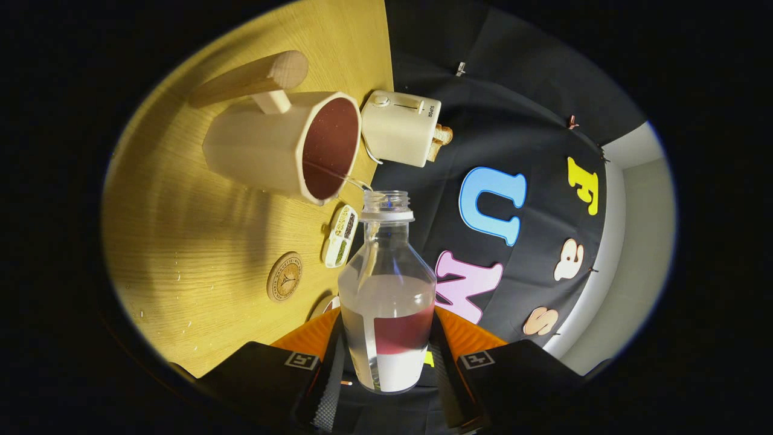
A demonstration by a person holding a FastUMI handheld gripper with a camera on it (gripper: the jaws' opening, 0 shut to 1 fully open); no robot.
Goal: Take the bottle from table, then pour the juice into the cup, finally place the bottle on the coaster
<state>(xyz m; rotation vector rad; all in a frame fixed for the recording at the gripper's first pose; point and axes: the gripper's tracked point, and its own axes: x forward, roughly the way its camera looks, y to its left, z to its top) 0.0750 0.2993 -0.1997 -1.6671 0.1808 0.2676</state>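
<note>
The claw (386, 362) is clamped on the lower body of the bottle (387, 290), one finger pressing each side, and holds it tipped with its open mouth at the rim of the cup (284, 145). A thin stream runs from the mouth into the cup, which already shows dark juice inside. So the pickup is done and pouring is under way, some liquid remaining. Left, by my judgement: finish, then set the bottle on the coaster (284, 277), lying bare on the worktop (181, 241) near the cup.
</note>
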